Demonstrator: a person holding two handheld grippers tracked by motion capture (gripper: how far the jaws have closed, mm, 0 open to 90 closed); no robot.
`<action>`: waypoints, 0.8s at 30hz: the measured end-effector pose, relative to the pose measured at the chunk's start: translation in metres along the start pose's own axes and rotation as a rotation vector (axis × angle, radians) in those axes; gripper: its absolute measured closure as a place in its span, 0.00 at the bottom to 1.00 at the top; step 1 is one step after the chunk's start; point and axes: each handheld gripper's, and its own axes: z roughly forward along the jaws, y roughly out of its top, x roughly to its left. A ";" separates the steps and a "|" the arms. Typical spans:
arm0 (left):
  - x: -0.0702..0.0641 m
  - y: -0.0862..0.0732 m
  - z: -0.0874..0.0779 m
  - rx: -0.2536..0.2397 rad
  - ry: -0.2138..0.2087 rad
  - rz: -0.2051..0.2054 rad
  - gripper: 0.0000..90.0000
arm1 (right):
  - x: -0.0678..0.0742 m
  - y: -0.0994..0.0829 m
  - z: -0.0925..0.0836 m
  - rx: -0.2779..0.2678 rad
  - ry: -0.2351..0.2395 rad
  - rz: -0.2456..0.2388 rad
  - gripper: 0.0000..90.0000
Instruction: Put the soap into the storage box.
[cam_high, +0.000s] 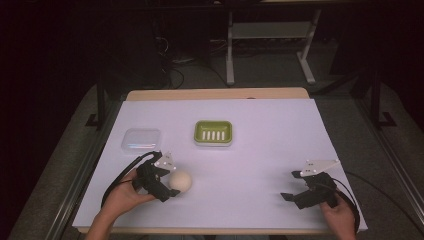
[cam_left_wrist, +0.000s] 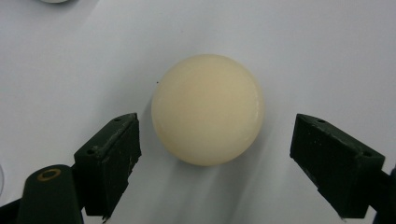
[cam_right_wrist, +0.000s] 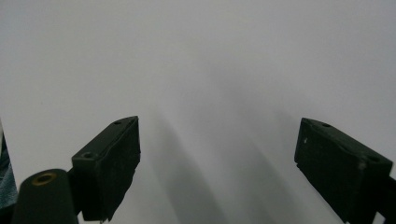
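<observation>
A cream round soap ball lies on the white table sheet at the front left. My left gripper is open right beside it, its jaws on either side of the ball with a gap on each side. My left gripper touches nothing that I can see. A green soap dish with white slots sits further back, near the middle. At the front right my right gripper is open over bare sheet, and my right gripper has nothing between its fingers.
A clear lidded plastic box stands at the left, behind the ball. The wooden table edge runs along the back. Beyond it are dark floor, cables and a white frame leg.
</observation>
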 end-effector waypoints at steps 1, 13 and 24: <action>0.000 0.001 0.001 0.008 0.001 0.000 0.17 | 0.000 0.000 0.000 -0.001 0.001 0.001 0.15; 0.005 0.013 0.013 0.040 -0.028 -0.008 0.17 | 0.001 0.001 0.001 0.001 0.004 0.002 0.15; 0.006 0.014 0.026 0.076 -0.025 -0.013 0.19 | 0.001 0.001 0.001 -0.001 0.008 -0.003 0.15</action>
